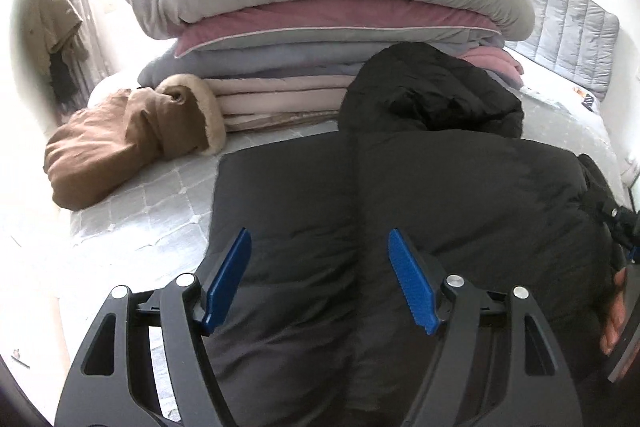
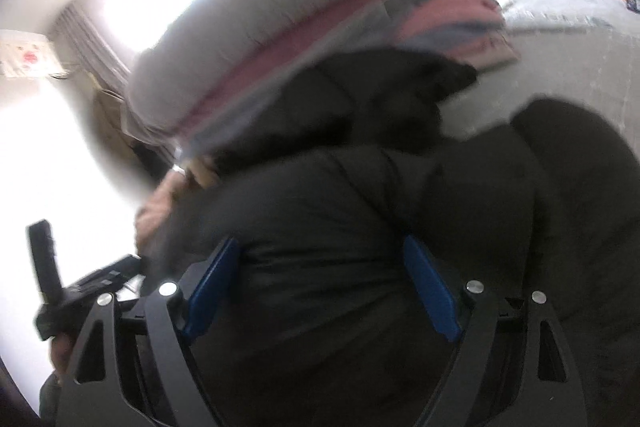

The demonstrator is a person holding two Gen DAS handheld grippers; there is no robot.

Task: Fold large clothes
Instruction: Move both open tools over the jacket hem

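Black padded coat lies straight ahead of both grippers

Black coat lies on the bed, long axis running away toward the stacked bedding; left gripper and right gripper hover over its near end, jaws wide, gripping nothing

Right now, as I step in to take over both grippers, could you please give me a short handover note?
Left gripper: open, fingers over the black puffer jacket, nothing gripped.
Right gripper: open, over the same jacket; that view is blurred, so contact cannot be told.
The jacket lies on the bed, partly bunched, its far end against the stack of folded bedding. A brown fur-trimmed coat lies crumpled to the left of the jacket.
Done: the black jacket looks partly folded.
Left: finish and flatten it, then probably fold the brown coat.
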